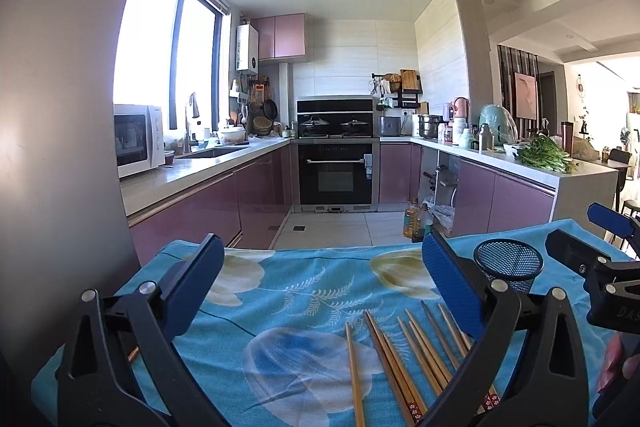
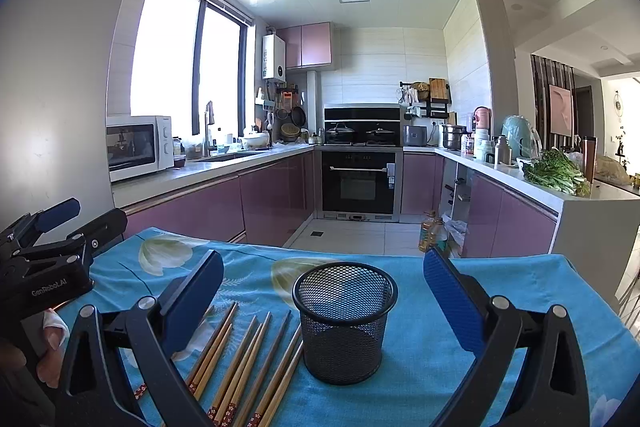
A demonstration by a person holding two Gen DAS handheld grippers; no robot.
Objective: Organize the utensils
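Note:
Several wooden chopsticks (image 1: 404, 355) lie side by side on a blue floral tablecloth (image 1: 288, 291); they also show in the right wrist view (image 2: 244, 359). A black mesh cup (image 2: 344, 319) stands upright and empty just right of them, also seen in the left wrist view (image 1: 508, 263). My left gripper (image 1: 320, 283) is open and empty, above the cloth left of the chopsticks. My right gripper (image 2: 324, 291) is open and empty, its fingers either side of the cup, above the table.
The table's far edge (image 2: 320, 251) drops to a kitchen floor. Oil bottles (image 2: 432, 231) stand on the floor beyond. Purple cabinets (image 2: 224, 203), an oven (image 2: 360, 183) and a counter with greens (image 2: 556, 171) lie further off.

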